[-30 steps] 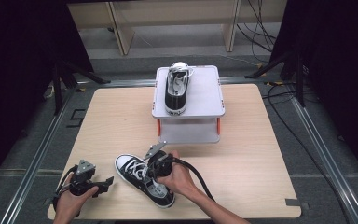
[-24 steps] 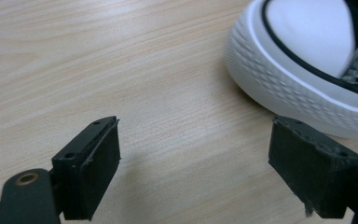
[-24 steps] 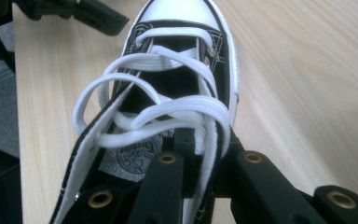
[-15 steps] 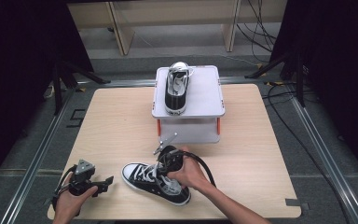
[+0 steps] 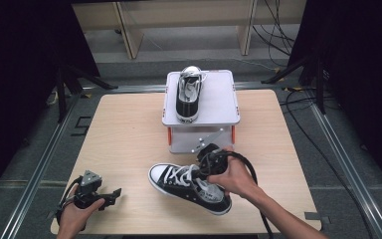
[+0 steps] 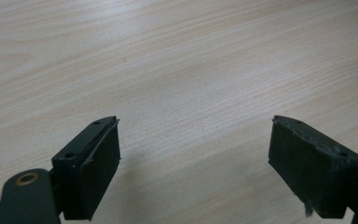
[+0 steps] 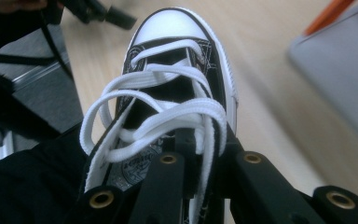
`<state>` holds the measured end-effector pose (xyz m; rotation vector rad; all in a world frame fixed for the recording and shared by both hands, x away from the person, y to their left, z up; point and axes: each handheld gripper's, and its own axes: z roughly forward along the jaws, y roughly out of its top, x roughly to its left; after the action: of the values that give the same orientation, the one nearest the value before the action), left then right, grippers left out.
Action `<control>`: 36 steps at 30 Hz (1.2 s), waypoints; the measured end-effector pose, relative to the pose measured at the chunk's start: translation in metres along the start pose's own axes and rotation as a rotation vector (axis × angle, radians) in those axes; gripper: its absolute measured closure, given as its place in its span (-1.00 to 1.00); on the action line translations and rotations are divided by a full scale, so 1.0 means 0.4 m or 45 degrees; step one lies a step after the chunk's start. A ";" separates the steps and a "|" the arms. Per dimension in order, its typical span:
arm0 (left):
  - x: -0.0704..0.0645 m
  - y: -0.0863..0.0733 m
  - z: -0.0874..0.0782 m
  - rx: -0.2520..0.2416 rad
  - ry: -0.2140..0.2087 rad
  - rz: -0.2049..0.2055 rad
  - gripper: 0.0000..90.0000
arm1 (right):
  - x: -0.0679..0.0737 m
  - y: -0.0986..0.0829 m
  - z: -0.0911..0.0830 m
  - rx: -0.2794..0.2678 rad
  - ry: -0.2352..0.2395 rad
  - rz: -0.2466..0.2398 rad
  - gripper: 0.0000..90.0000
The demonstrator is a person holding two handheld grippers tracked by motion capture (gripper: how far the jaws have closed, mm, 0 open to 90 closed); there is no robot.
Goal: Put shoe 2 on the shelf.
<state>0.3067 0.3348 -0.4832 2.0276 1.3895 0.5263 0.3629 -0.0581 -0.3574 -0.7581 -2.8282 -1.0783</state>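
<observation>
The right gripper [image 7: 200, 172] clamps its jaws on the tongue and laces of a black sneaker [image 5: 189, 185] on the table [image 5: 124, 149]; its tongue label is unreadable. The left gripper [image 6: 193, 163] stands wide apart, holding nothing. A second sneaker [image 5: 188, 94] sits on a stand [image 5: 219, 107] beyond the right jaws.

Left gripper [image 5: 110, 193] jaws apart; right gripper [image 5: 202, 169] jaws together.

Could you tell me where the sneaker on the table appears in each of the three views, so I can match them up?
High view: the sneaker lies low and centre on the table, toe left, under the right gripper.
Left gripper view: not in it; bare wood between open jaws.
Right gripper view: the sneaker sits centre, toe cap up, the jaws closed on its tongue.
Shared landmark: the table's pale wood grain.
</observation>
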 end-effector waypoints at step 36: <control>-0.001 -0.004 0.008 0.019 0.002 -0.002 -0.64 | -0.212 0.085 -0.451 -0.261 -0.446 0.234 0.90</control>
<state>0.3073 0.3338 -0.4865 2.0381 1.3999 0.5178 0.4261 -0.1871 -0.2149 -1.3161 -2.8640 -1.3346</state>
